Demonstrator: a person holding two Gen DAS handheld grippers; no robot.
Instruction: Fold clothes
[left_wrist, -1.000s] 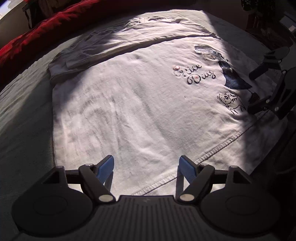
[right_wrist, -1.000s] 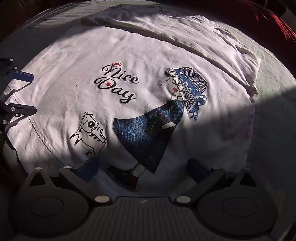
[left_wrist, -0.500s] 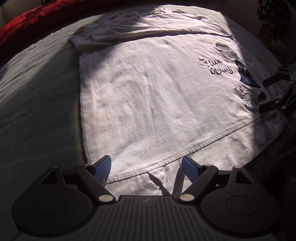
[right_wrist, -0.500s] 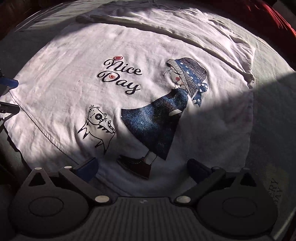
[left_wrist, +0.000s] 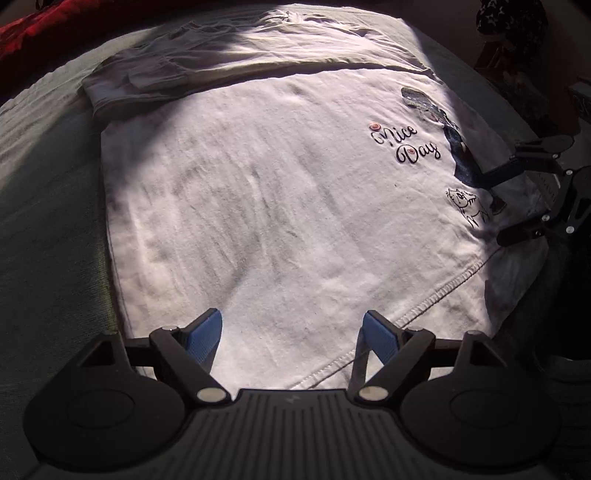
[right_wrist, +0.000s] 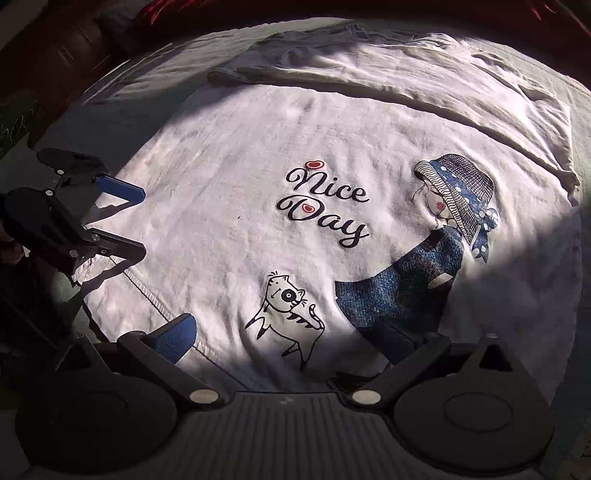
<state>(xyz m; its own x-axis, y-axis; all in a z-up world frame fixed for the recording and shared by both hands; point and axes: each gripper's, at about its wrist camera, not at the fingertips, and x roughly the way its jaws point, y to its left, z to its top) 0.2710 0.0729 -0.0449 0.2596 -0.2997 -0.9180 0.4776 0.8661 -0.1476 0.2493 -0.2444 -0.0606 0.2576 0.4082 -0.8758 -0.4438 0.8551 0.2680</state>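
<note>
We see a white T-shirt (left_wrist: 280, 206) spread flat, print side up, on a grey-green bed cover (left_wrist: 48, 236), with its upper part folded over into a band along the far edge of the bed. Sun falls across the middle of the shirt, while the bed around it lies in shadow. The print shows the words "Nice Day" (right_wrist: 325, 206), a girl in a blue dotted hat and blue dress (right_wrist: 436, 251), and a small cat (right_wrist: 288, 314) below the words. A stitched hem (left_wrist: 436, 295) runs along the near edge of the shirt. Our left tool (left_wrist: 291, 336) hangs just over that hem near the shirt's left side, its two blue-padded fingers (left_wrist: 203, 339) spread wide with nothing between them. Our right tool (right_wrist: 291, 339) sits low over the near edge by the cat and the girl's feet, its fingers likewise spread apart and empty; its right finger is in shadow. In the right wrist view the left tool (right_wrist: 136, 221) shows at the left edge, over the hem corner, fingers apart. In the left wrist view the right tool (left_wrist: 506, 206) shows at the right edge beside the cat. A red blanket (left_wrist: 33, 26) lies beyond the far corner of the bed.
</note>
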